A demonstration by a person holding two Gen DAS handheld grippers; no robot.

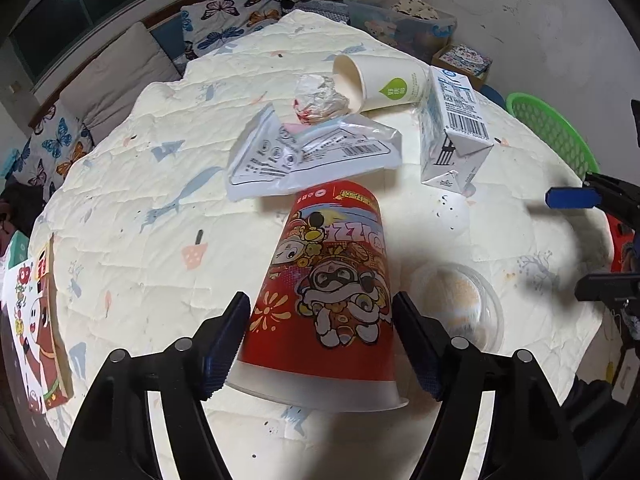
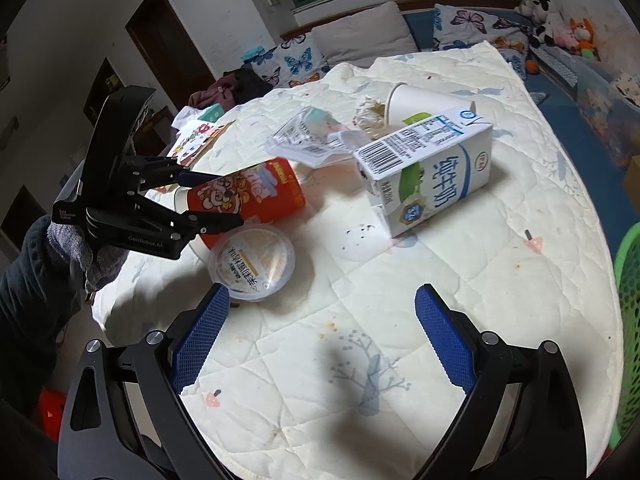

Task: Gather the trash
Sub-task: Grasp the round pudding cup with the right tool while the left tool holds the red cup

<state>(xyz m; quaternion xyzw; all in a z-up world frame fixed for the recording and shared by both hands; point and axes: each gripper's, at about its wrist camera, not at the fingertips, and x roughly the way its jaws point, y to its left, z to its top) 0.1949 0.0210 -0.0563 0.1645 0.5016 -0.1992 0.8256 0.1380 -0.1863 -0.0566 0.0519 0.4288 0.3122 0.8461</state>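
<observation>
Sideways, the red cup (image 1: 332, 292) lies rim toward the left tool (image 1: 322, 344), whose pads clamp it.

Cup (image 1: 332, 292) lies on its side on the quilt (image 1: 140, 208), lid (image 1: 460, 304) just right of it. Beyond it: wrapper (image 1: 312, 156), paper cup (image 1: 384, 80) behind, milk carton (image 1: 452, 128) to the right.

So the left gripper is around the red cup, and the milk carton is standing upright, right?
Not quite. The left gripper is around the red cup, but the milk carton lies on its side on the quilt, as the right wrist view shows.
</observation>
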